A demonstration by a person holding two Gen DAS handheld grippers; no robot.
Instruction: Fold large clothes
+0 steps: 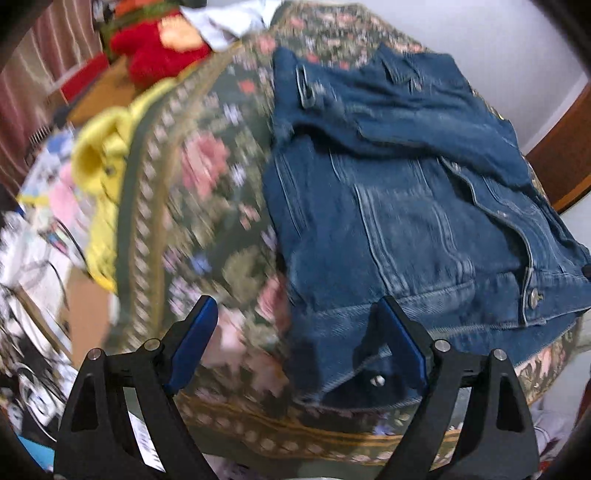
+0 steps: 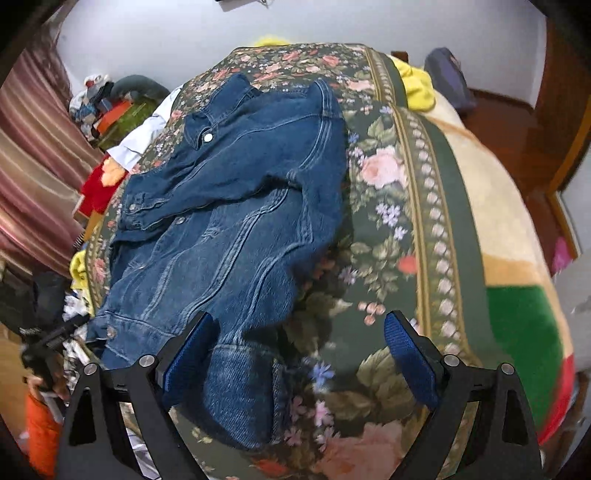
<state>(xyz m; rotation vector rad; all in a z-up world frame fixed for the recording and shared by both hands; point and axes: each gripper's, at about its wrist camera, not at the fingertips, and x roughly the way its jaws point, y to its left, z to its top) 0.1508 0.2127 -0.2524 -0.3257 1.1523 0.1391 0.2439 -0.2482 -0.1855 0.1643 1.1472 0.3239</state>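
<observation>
We see a blue denim jacket point(image 2: 229, 221) spread on a bed covered by a dark green floral blanket point(image 2: 380, 236), its collar toward the far wall and its hem toward us. One sleeve point(image 2: 173, 195) is folded across the chest, its buttoned cuff lying near the jacket's edge. Our left hand-held gripper point(image 1: 295, 350) hovers with its blue-padded fingers wide apart and nothing between them; the jacket's near hem corner point(image 1: 362, 369) lies below the gap, just inside the right finger point(image 1: 402, 343), though we cannot tell whether that finger touches the cloth. Our right hand-held gripper point(image 2: 295, 354) is likewise spread wide and holds nothing; the near end of the jacket point(image 2: 240, 398) sits just beside its left finger point(image 2: 188, 354), while the right finger point(image 2: 410, 354) is over bare blanket. In the left wrist view a yellow garment point(image 1: 99, 177) lies at the blanket's edge, well apart from the jacket, with a red plush item point(image 1: 159, 51) and a white cloth point(image 1: 221, 22) farther off. The right wrist view shows another blanket, cream with a green patch point(image 2: 517, 317), beside the floral one, and striped curtains point(image 2: 33, 166) along the side.
</observation>
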